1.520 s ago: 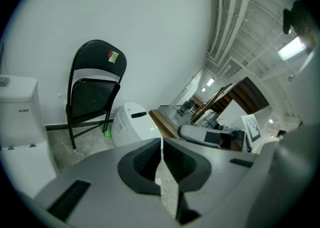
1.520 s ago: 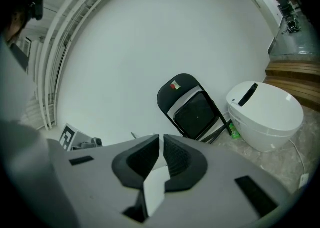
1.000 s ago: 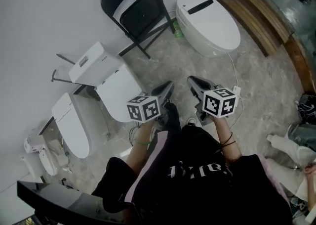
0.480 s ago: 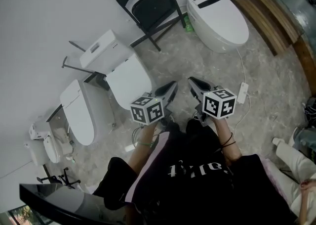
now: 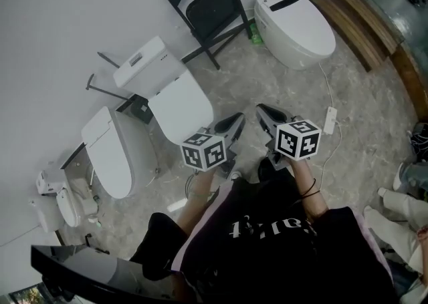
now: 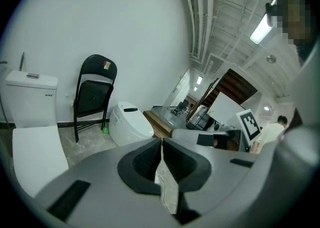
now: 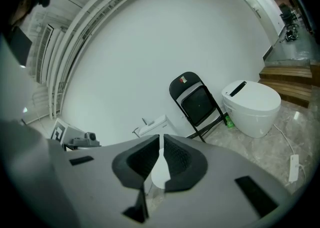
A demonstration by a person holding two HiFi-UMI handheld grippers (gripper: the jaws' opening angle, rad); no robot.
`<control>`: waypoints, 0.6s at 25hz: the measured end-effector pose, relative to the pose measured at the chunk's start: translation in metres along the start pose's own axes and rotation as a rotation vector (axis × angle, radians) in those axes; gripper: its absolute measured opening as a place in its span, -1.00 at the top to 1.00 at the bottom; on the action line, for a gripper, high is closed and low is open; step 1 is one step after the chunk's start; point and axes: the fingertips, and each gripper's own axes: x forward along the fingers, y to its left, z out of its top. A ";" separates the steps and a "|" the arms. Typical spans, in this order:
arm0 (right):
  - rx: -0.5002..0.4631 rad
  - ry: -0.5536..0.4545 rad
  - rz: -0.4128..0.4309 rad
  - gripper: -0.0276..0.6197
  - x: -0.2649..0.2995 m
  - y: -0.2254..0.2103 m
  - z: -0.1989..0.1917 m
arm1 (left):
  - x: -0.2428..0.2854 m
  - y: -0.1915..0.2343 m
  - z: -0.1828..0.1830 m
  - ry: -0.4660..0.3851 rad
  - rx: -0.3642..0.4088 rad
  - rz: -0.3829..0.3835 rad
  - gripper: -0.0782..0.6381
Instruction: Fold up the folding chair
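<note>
chair (image 5: 212, 7): black | toilets (image 5: 294, 22): white | wall (image 5: 67, 15): white | floor (image 5: 361, 115): grey, marbled | steps (image 5: 354, 15): brown wood | cable (image 5: 321, 89): white | shirt (image 5: 267, 256): black, pink trim

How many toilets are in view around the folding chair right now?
3. A tankless toilet stands right of the folding chair, a toilet with a tank left of it, and a third toilet further left. The white pieces at far left are unclear.
</note>
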 end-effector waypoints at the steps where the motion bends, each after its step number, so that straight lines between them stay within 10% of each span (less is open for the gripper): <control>1: 0.001 -0.003 -0.007 0.80 0.000 0.009 -0.008 | -0.011 0.001 -0.005 0.001 0.002 -0.008 0.74; 15: 0.026 -0.034 -0.085 0.80 -0.013 0.120 -0.103 | -0.125 0.007 -0.068 0.044 -0.004 -0.118 0.74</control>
